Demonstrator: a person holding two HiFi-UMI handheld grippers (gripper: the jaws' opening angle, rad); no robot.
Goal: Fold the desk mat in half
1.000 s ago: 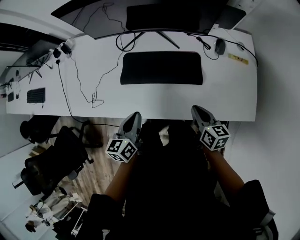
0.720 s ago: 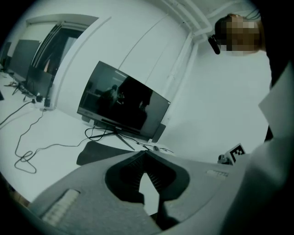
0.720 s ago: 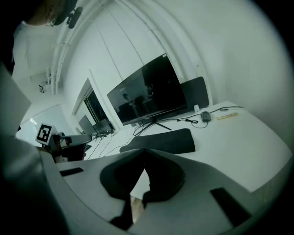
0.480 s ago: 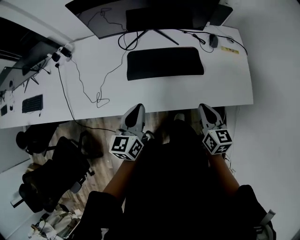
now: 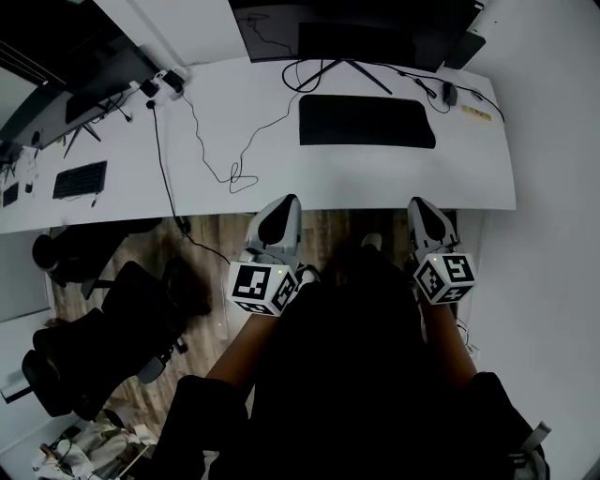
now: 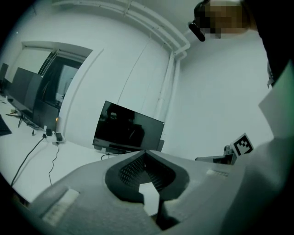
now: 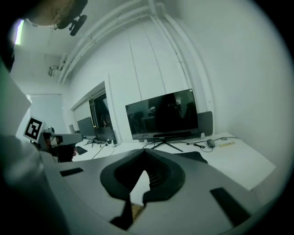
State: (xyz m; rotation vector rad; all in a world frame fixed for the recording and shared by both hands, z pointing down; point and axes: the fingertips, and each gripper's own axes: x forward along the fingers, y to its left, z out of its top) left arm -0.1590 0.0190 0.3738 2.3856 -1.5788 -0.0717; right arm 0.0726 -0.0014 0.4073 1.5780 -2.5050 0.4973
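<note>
Desk mat (image 5: 367, 121) flat and unfolded; both claws clenched, empty
A plain black rounded rectangle, it lies on the far right of the white desk (image 5: 309, 183), just near of the monitor (image 5: 375, 23) stand. Left gripper (image 5: 281, 206) and right gripper (image 5: 420, 206) hang at the desk's near edge, well apart from it. The monitor's top is cut off; the mat's texture cannot be made out

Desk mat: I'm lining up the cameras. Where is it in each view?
Head view: mat flat on the desk, upper right, before the monitor.
Left gripper view: not visible; only the monitor above the jaws.
Right gripper view: dark strip just right of the jaws.
Shared landmark: the monitor.
</note>
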